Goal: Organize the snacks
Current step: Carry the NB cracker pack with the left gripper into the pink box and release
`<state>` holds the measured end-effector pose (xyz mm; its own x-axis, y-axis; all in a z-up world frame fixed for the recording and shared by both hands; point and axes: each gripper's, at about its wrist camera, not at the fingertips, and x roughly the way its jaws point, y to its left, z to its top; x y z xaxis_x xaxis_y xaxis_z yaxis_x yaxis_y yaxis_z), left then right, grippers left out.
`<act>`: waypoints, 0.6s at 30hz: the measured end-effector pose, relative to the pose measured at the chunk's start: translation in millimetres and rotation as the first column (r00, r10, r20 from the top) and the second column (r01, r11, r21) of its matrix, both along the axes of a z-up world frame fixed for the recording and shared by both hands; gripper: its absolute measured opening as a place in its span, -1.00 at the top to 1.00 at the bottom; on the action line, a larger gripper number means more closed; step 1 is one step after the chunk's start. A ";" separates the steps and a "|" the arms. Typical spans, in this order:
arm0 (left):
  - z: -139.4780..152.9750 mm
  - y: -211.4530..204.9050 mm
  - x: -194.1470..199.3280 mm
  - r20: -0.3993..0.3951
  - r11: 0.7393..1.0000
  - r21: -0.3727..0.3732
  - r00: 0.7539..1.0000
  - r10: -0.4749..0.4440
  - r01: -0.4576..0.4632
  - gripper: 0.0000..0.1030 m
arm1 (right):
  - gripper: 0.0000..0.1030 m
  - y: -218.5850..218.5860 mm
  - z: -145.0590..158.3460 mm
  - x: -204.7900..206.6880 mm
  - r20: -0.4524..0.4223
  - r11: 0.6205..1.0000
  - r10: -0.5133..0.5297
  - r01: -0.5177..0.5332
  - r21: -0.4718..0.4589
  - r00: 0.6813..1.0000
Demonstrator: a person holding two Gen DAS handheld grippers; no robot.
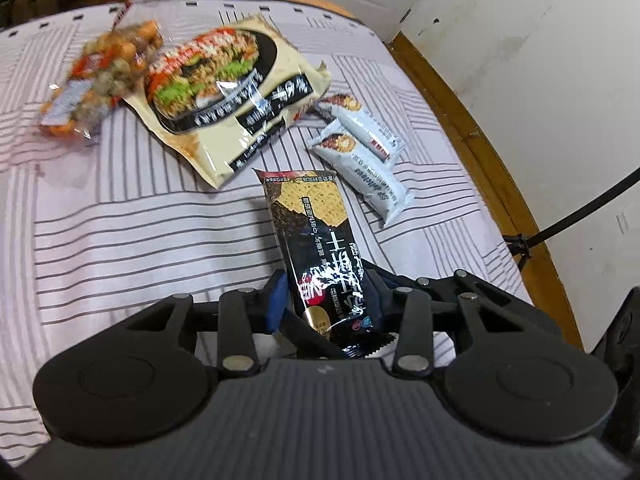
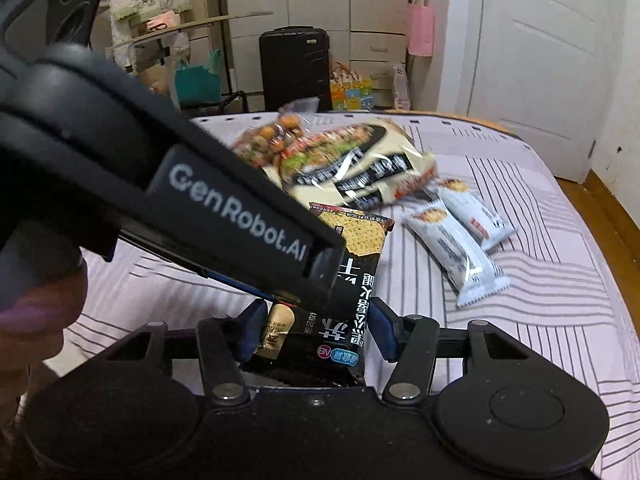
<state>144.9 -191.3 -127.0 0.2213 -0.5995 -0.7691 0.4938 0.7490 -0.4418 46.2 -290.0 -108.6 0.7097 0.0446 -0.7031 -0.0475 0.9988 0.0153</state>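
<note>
Left tool [image 1: 326, 300] grips cracker packet [image 1: 310, 232], apparently pointing lengthwise away.

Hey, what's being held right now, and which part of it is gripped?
The black cracker packet is held. The left claw pinches its lower end, near the crimped seal. The right claw brackets the same end, but contact cannot be told.

Even, soft indoor light; glare on cream snack bag [image 1: 224, 92]; motion blur upper left; fisheye bending at edges.
</note>
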 end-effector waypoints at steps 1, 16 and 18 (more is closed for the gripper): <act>4.7 4.6 -1.0 0.005 1.000 -0.001 1.000 -0.001 0.001 0.26 | -0.17 3.3 3.9 0.2 0.001 1.000 0.006 -0.006 0.001 1.000; 73.2 86.5 -26.2 0.088 0.995 0.026 0.992 0.090 -0.092 0.23 | -0.16 80.2 69.2 10.3 0.030 0.979 0.194 -0.191 -0.068 0.981; 81.6 100.2 -29.5 0.109 0.993 0.026 0.988 0.111 -0.115 0.23 | -0.16 89.1 75.3 10.9 0.044 0.972 0.225 -0.221 -0.079 0.973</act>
